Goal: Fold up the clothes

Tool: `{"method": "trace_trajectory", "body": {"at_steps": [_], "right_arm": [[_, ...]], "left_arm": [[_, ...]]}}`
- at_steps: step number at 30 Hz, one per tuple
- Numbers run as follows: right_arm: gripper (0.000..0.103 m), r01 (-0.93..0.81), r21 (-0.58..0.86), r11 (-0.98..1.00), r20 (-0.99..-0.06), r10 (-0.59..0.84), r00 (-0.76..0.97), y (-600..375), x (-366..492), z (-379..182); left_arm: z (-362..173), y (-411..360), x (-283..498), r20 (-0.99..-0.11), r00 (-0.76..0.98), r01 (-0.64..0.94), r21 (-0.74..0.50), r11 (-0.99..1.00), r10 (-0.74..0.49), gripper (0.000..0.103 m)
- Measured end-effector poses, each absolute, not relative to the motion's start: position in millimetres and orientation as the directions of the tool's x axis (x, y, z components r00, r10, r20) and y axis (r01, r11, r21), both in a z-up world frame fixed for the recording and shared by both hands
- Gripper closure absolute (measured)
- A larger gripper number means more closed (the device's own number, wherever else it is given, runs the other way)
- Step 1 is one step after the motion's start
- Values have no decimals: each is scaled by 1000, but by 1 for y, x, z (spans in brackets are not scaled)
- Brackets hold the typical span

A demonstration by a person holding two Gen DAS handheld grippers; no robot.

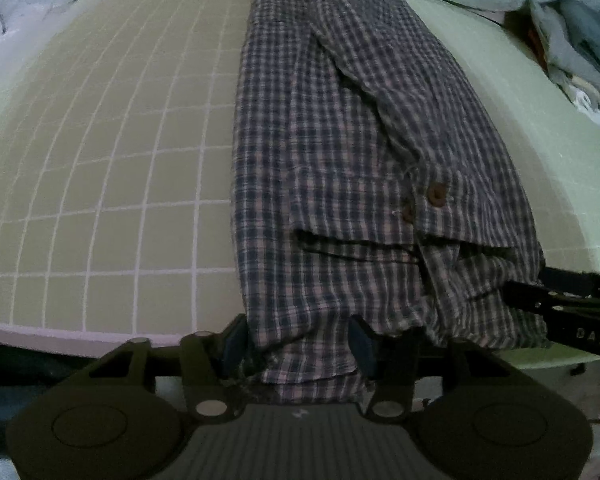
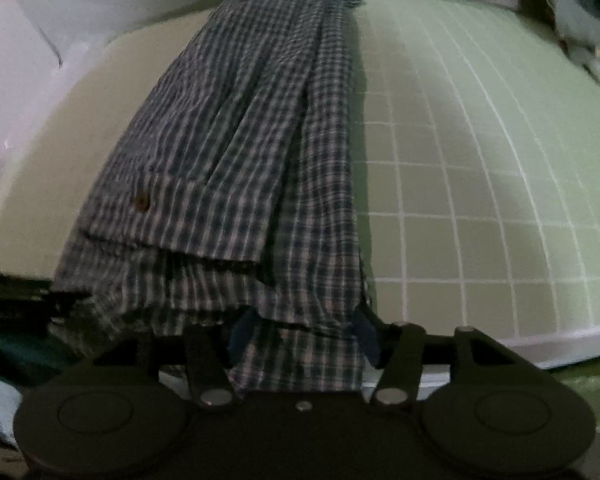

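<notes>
A plaid shirt (image 1: 340, 140) lies folded into a long strip on the gridded mat (image 1: 120, 180), its near end hanging over the mat's front edge. My left gripper (image 1: 298, 344) is open, its blue pads either side of the shirt's near left hem, with cloth between them. The shirt also shows in the right wrist view (image 2: 240, 160). My right gripper (image 2: 302, 336) is open around the near right hem, with cloth between its pads. A brown button (image 1: 436, 193) sits on the folded sleeve cuff. The right gripper shows at the right edge of the left wrist view (image 1: 560, 304).
The mat (image 2: 480, 200) lies on a pale table. A pile of other clothes (image 1: 580, 60) sits at the far right. A white wall or sheet (image 2: 100, 8) rises behind the table.
</notes>
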State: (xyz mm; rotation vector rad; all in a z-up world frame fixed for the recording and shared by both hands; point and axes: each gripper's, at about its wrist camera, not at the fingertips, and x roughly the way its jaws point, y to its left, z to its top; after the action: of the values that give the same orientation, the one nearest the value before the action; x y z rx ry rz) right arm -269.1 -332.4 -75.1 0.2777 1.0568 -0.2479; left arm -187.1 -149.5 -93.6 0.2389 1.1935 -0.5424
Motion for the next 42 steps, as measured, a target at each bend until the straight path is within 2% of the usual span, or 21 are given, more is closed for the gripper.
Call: {"method": "trace_trajectory", "body": {"at_steps": [1,2,3,4,10,19,28,34,36,37,38,40,41,42], "right_arm": [[51,321,96,942,-881,-70,468,-330,-268,-76],[67,318,97,943,-880,-68,470,-331,-267,-75],[90,315,100,944,-879,-65,472,-332,-267,-74],[100,322,119,939,-879,-51,473,-334,-265,-75],[102,352,222,909,-857,9,515,-348,-261,-62],[102,371,377,848,-719,15,695,-402,-237,7],[102,403,445,800,-622,-47,782,-458,-150,23],[102,422,439,793,-642,-52,765,-488,-83,-2],[100,408,457,790,-649,-18,761,-496,-62,-20],[99,417,454,787,-659,-18,752,-500,-53,-28],[93,438,452,777,-670,-29,742,-503,-46,-34],[68,491,448,747,-684,-68,727,-510,-44,-33],[50,498,431,752,-673,-100,733,-508,-50,-30],[42,504,412,759,-659,-133,740,-507,-56,-27]], "left_arm": [[-93,-150,-186,-926,263,519,-103,849,-272,84],[-93,-149,-183,-925,256,515,-115,850,-280,89],[-93,-148,-180,-923,242,505,-142,851,-297,92],[-93,-146,-177,-922,227,495,-167,853,-312,97],[-71,-139,-157,-884,198,454,-300,839,-424,99],[-14,-160,-97,-776,281,412,-434,801,-565,99],[8,-191,-5,-708,406,360,-457,813,-578,99],[-18,-211,59,-730,419,291,-455,842,-540,98],[-32,-212,77,-745,403,237,-477,847,-532,95],[-38,-211,84,-754,392,206,-487,849,-527,91],[-40,-211,88,-763,382,182,-491,852,-522,85],[-37,-205,87,-752,404,201,-482,853,-520,59],[-33,-203,84,-741,429,218,-470,855,-517,50],[-29,-199,80,-732,454,222,-460,860,-508,37]]}}
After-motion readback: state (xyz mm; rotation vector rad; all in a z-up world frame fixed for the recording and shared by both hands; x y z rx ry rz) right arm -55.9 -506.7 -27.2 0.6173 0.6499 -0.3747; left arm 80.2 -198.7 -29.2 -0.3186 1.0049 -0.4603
